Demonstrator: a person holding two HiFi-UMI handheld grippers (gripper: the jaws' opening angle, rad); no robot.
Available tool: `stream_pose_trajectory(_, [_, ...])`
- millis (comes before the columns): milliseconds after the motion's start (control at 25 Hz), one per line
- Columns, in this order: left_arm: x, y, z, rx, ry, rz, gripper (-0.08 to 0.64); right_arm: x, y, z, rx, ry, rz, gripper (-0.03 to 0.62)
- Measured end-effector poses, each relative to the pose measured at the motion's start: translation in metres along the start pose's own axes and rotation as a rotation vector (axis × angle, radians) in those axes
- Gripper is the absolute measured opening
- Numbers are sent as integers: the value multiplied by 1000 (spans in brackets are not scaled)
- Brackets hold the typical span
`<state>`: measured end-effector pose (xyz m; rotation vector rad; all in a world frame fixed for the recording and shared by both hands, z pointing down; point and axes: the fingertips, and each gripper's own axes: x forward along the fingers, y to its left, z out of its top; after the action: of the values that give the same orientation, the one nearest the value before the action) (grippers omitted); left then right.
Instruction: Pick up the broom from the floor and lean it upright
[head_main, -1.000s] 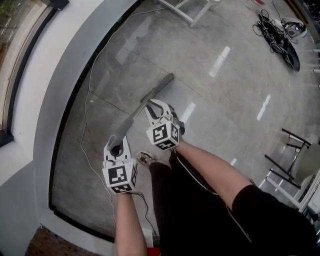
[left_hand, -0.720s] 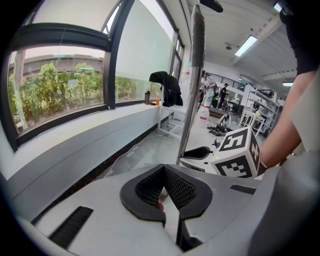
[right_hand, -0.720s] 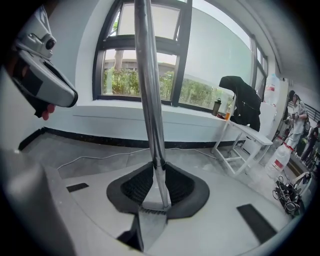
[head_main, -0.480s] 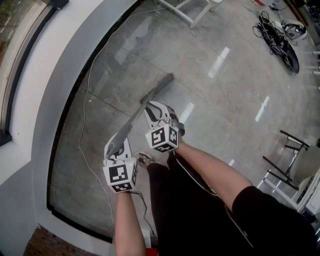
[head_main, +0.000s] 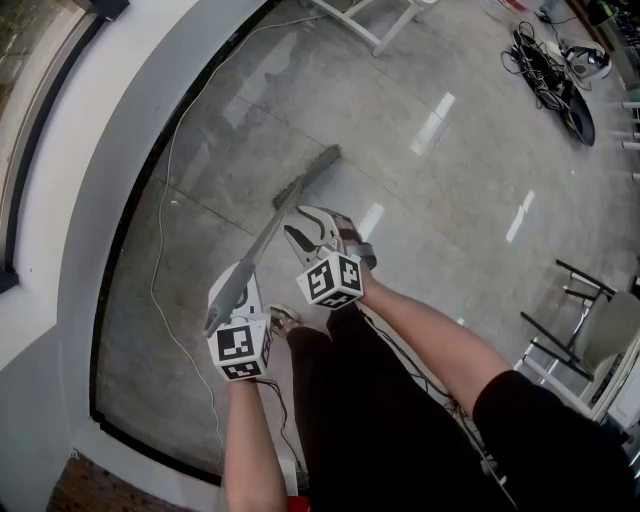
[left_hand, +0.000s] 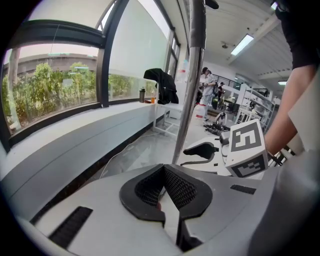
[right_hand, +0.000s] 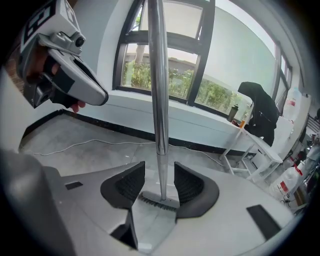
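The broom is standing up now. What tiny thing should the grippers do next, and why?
Probably close the right gripper on the handle. Its jaws have just opened and stand clear of it, the left gripper looks shut beside it, and nothing seems to prop the broom yet.

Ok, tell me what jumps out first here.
A broom stands near upright on the floor by the curved window, clamped by the left gripper. The right gripper has just opened its jaws, which flank it without touching.
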<state>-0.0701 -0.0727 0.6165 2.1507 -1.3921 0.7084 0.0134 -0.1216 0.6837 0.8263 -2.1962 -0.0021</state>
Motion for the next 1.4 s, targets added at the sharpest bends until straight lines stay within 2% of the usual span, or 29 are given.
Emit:
stream_pose_trajectory(200, [5, -11, -3, -11, 20, -1, 5, -11, -8, -8, 5, -3, 23, 166])
stream_pose_trajectory(440, [7, -23, 0, -40, 22, 15, 5, -25, -13, 6, -89, -48, 95, 166])
stream_pose_trajectory(600, [-7, -32, 6, -60, 29, 27, 5, -43, -24, 11, -137, -29, 131, 161])
stream_pose_trajectory(680, [-19, -35, 10, -79, 29, 45, 5, -54, -32, 13, -147, -12, 139, 113])
stream_pose_trajectory(760, [-32, -39, 13, -105, 31, 66, 5, -67, -37, 17, -148, -2, 156, 21])
stream_pose_trajectory(880, [-48, -46, 21, -145, 24, 99, 5, -82, -43, 30, -124, -6, 197, 8])
stream_pose_trajectory(1040, [-69, -60, 36, -193, 13, 119, 5, -100, -49, 49, -51, -10, 211, 8])
stream_pose_trajectory(1280, [-109, -80, 66, -231, -10, 108, 5, -141, -54, 80, 73, 0, 177, 8])
stream_pose_trajectory(1400, [-130, -91, 82, -220, -12, 87, 5, -168, -59, 95, 118, 15, 149, 8])
